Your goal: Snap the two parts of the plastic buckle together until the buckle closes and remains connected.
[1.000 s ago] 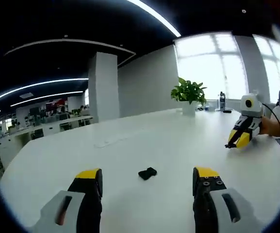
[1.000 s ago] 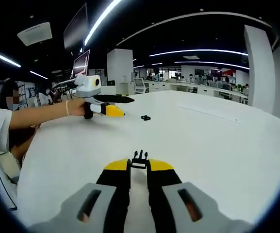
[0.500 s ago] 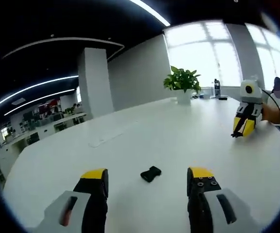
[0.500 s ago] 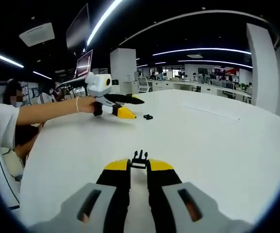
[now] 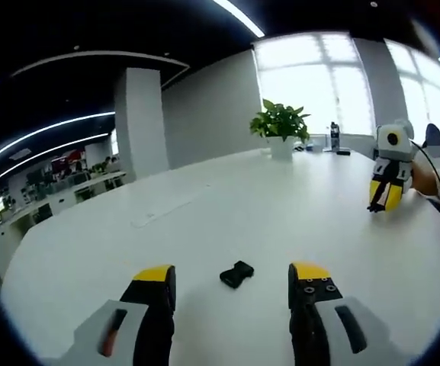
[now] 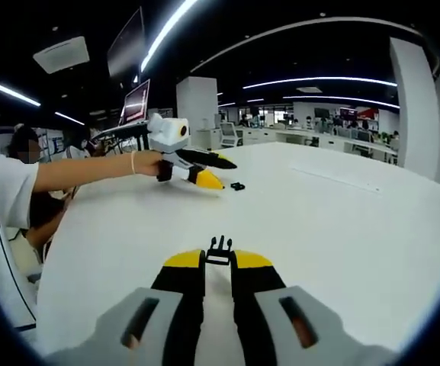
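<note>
Buckle socket [image 5: 236, 274] lies on the white table [image 5: 227, 213], low centre of the left gripper view, between the wide-open, empty left gripper [image 5: 232, 279] tips. Right gripper [image 6: 219, 261], bottom centre, pinches the pronged buckle half [image 6: 219, 248]. An outstretched arm [image 6: 90, 171] reaches from the left.

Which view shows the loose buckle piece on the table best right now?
The left gripper view. The loose buckle piece lies close on the white table, between the open left gripper tips. The right gripper view shows it only as a small dark speck just beyond the left gripper.
</note>
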